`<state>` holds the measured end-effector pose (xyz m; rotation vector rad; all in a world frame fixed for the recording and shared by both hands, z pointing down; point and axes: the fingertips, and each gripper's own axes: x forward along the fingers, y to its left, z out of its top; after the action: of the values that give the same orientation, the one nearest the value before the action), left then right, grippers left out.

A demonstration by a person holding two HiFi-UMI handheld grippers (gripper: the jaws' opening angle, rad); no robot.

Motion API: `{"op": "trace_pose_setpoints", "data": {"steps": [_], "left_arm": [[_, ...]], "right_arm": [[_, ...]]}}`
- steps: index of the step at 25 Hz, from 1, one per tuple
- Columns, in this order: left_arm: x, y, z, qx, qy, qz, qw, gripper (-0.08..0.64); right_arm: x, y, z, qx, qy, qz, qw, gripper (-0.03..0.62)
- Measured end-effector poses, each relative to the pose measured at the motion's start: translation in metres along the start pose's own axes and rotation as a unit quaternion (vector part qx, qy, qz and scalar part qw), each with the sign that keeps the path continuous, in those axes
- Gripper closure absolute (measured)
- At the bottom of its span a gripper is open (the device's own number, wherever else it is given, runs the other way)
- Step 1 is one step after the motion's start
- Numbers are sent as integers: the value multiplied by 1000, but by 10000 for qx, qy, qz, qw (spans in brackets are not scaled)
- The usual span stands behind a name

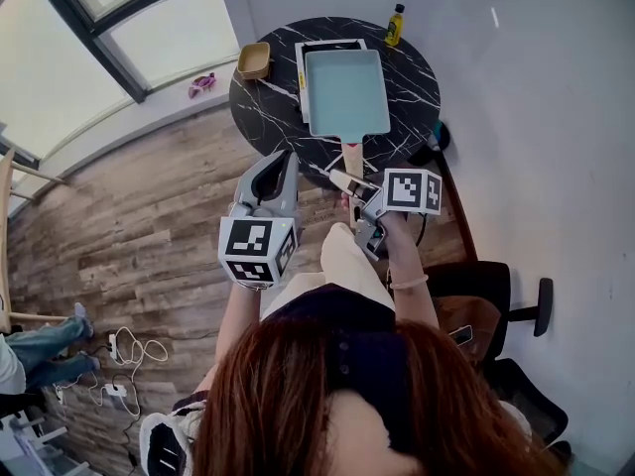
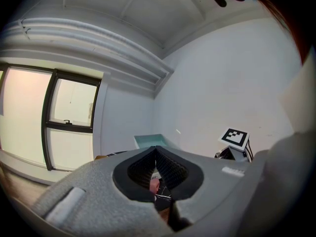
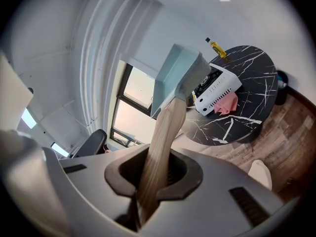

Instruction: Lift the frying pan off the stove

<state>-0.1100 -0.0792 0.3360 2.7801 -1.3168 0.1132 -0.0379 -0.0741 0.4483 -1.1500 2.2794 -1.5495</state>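
Wooden frying pan handle (image 3: 160, 142) gripped by right tool (image 3: 155, 174), pointing slightly down.

Head view: left gripper (image 1: 280, 167) sits centre-left, pointing up-frame and about level. Its jaws are closed tip to tip with nothing pinched between them in the left gripper view, its marker cube faces the person, and the left forearm (image 1: 235, 317) runs down-frame below it. The right gripper (image 1: 349, 184) is just right of centre, near the left one but apart, nose tipped slightly down. Its jaws are clamped on the wooden handle (image 3: 160, 137) of the frying pan (image 1: 346, 92), and the bare right forearm (image 1: 409, 278), with a band at the wrist, angles back toward the torso at lower frame.
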Motion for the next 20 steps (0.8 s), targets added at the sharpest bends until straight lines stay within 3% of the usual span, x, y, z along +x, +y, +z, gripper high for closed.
{"op": "trace_pose_setpoints", "data": {"steps": [20], "left_arm": [[-3,-13,3,-77,-72,-180,9998,548]], "right_arm": [[-26,22,-10,-77,-188,83,9998,531]]}}
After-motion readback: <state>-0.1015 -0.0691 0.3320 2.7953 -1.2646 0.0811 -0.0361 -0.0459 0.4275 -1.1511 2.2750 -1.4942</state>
